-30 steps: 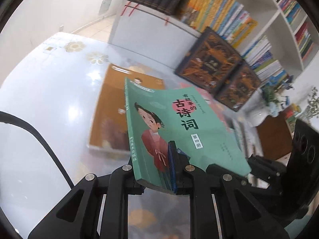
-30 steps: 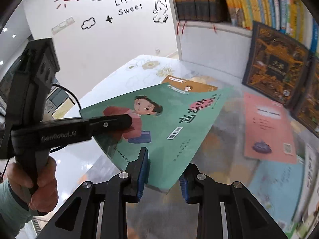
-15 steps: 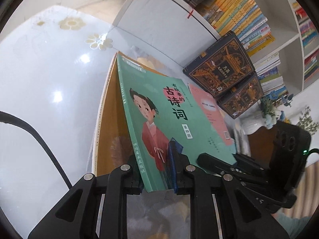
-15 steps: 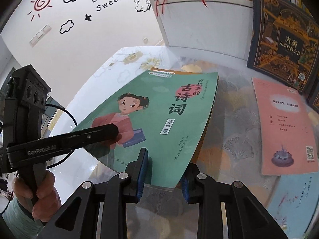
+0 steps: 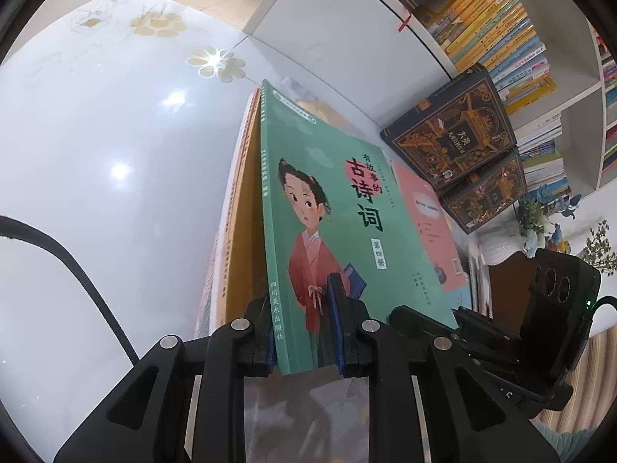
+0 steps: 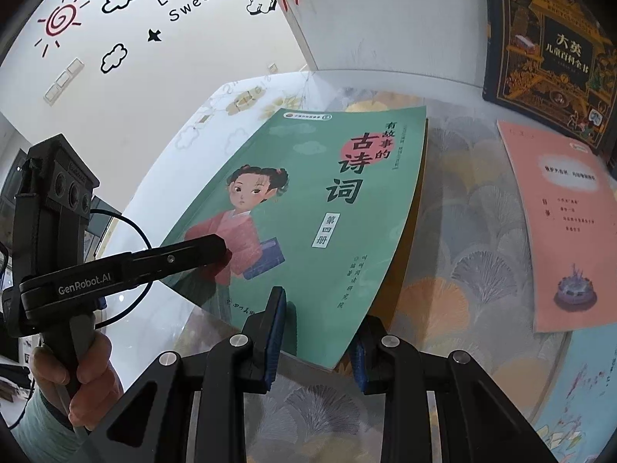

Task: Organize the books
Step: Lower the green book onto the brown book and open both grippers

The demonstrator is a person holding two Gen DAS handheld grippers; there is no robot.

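A pink booklet (image 6: 559,227) lay flat on the patterned table (image 6: 455,200), just right of the green book (image 6: 308,208), and two dark ornate volumes (image 5: 459,135) leaned against the white bookcase (image 5: 347,27) behind it. The bookcase shelves held tightly packed rows of upright books (image 5: 489,11), with flat stacks lower down. An orange book (image 5: 241,208) lay directly under the green one, its edge showing along both long sides. The left gripper (image 5: 302,324) pinched the green book at its near spine corner, and the right gripper (image 6: 316,332) clamped the near edge at the opposite corner. A hand (image 6: 81,378) gripped the left tool's handle, a black cable (image 6: 127,262) looping behind it
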